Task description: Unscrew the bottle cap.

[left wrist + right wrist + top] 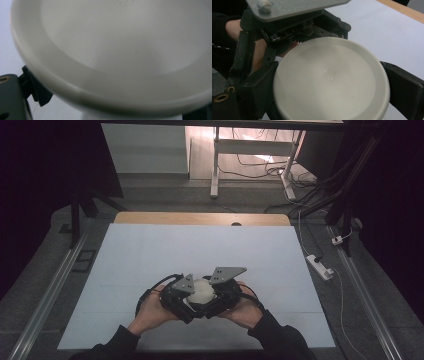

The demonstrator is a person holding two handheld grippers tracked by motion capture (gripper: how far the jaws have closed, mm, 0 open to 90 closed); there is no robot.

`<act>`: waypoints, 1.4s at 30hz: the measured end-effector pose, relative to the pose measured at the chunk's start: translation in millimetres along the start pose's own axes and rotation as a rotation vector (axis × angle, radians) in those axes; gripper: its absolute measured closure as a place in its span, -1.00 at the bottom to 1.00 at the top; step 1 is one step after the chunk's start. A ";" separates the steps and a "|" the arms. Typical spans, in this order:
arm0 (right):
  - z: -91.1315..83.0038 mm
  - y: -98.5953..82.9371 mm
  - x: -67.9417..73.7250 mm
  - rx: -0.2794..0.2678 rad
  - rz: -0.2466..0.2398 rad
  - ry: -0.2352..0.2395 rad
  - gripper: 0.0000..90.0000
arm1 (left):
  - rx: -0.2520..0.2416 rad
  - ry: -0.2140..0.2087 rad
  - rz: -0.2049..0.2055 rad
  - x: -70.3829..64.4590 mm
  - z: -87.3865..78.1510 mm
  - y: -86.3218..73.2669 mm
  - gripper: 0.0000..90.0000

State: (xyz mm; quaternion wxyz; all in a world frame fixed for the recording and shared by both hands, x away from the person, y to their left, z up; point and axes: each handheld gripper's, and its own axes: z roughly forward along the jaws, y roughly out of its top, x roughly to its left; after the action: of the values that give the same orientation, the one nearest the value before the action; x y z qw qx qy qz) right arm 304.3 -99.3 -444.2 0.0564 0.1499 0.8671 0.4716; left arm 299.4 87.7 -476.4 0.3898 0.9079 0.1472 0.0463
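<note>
As both forearms come in low over the near edge of the white table sheet (pixel 150 250), the left gripper (pixel 176 296) and right gripper (pixel 223 292) meet nose to nose around a white disc-shaped lid (pixel 329 80). The hands cup the tools from outside, wrists bent inward. The right gripper's jaws press on the lid's opposite edges. The lid sits between the left gripper's jaws too, though whether they pinch it cannot be told.
</note>
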 end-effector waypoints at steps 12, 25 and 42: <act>-2.3 0.5 -5.7 -0.015 -0.037 0.076 -0.84 | -0.013 -0.053 0.022 2.4 -1.4 -0.3 -0.82; -2.6 -3.8 -27.2 -0.008 -0.142 0.314 -0.85 | 0.005 -0.091 0.066 -0.7 2.9 1.3 -0.82; -8.9 3.0 -8.1 -0.005 0.022 0.041 -1.00 | 0.000 0.029 -0.009 1.2 -0.6 1.8 -0.82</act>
State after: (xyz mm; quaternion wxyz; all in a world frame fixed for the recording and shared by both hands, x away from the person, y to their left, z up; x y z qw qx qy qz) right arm 310.5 -107.4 -437.2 0.0335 0.1497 0.8653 0.4773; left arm 300.9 87.4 -474.6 0.3879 0.9064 0.1568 0.0579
